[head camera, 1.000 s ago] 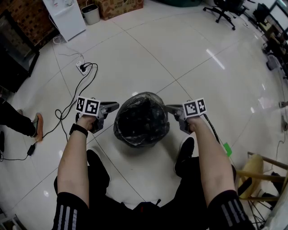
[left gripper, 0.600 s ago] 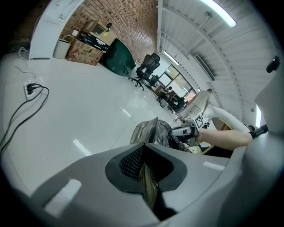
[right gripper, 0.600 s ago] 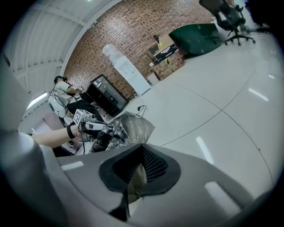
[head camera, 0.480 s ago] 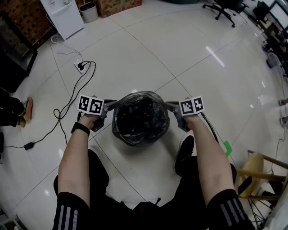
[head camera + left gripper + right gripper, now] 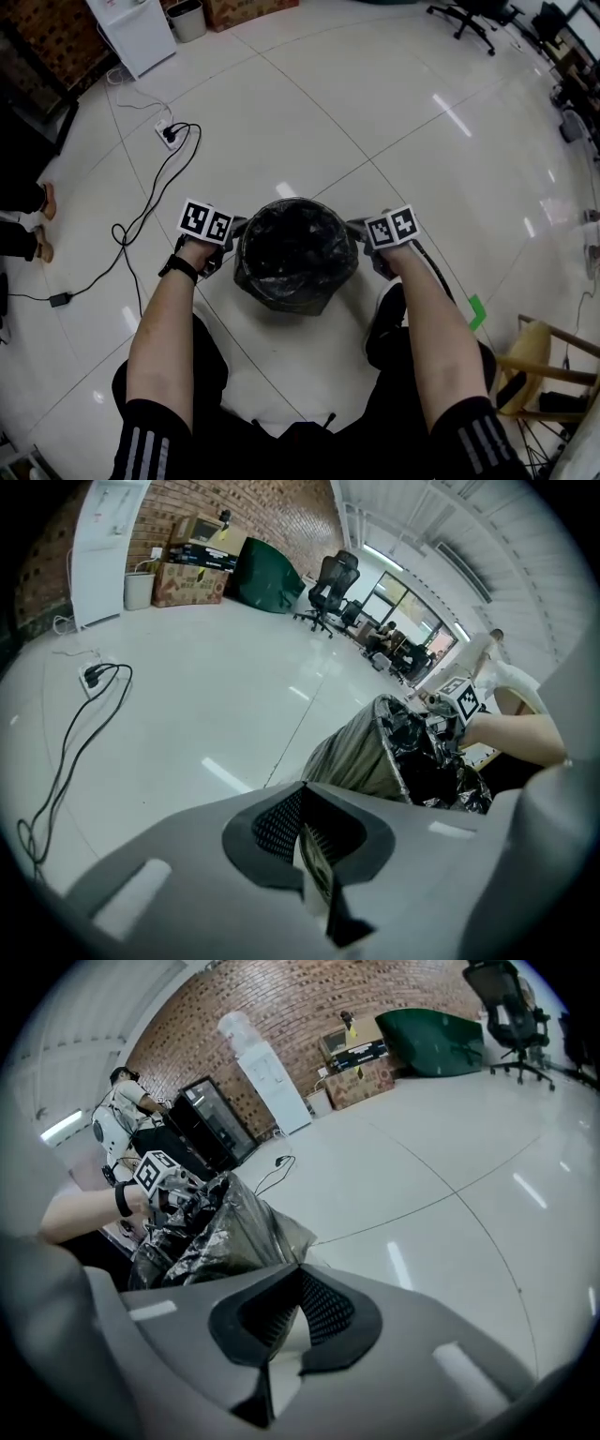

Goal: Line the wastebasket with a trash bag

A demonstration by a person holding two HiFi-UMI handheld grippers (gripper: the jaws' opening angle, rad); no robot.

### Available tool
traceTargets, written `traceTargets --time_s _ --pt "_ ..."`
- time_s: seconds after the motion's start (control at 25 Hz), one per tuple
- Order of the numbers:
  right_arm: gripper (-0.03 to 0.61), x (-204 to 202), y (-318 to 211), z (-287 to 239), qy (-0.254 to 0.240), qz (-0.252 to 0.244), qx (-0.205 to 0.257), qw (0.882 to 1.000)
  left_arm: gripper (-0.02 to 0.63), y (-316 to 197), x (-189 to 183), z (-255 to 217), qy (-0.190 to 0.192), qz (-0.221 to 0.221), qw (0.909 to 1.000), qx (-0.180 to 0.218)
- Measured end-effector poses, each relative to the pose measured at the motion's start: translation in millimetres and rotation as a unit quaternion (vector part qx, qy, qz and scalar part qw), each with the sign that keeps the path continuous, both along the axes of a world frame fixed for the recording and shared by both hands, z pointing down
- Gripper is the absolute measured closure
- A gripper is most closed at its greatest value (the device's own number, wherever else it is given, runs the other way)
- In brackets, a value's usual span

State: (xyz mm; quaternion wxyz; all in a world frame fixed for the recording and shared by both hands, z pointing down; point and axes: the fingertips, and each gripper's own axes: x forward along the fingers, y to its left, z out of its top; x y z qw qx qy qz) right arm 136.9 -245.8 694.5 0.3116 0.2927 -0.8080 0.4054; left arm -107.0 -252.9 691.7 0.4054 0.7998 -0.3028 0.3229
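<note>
Since the flimsy black plastic trash bag (image 5: 295, 246) is limp and slippery, the pressed-together left gripper (image 5: 238, 226) and right gripper (image 5: 353, 226) should pinch its overhanging edge.

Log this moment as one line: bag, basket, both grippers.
trash bag: inside wastebasket, draped over rim | left gripper: shut, at rim's left | right gripper: shut, at rim's right | film pinched: unclear

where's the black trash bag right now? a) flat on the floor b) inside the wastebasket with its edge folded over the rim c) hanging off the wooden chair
b: the head view shows the trash bag lining the wastebasket, with its edge draped down the outside wall.
</note>
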Motion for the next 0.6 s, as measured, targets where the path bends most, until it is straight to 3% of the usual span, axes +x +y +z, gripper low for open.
traceTargets --time_s 0.16,0.24,0.32,0.44,0.6 --pt "0.562 4.6 -4.2 2.7 0.007 0.013 0.002 1.000 0.600 2.1 -1.5 4.5 -0.005 0.000 1.0000 -0.005" --pt "0.491 11.0 -8.6 -1.3 0.014 0.025 0.009 1.000 0.568 1.3 -5.8 3.1 -0.011 -0.005 0.9999 0.000" --pt "0.466 18.6 -12.8 -8.1 0.018 0.040 0.017 0.999 0.530 -2.9 -14.5 -2.2 -0.019 -0.017 0.9996 0.012" --pt "0.453 30.3 -18.1 -24.1 0.028 0.063 0.034 0.997 0.523 -19.9 -38.1 -26.3 -0.043 -0.050 0.9957 0.066" --pt "0.443 35.8 -22.4 -63.8 0.051 0.066 0.080 0.993 0.525 -39.0 -55.2 -90.8 -0.075 -0.059 0.9787 0.182"
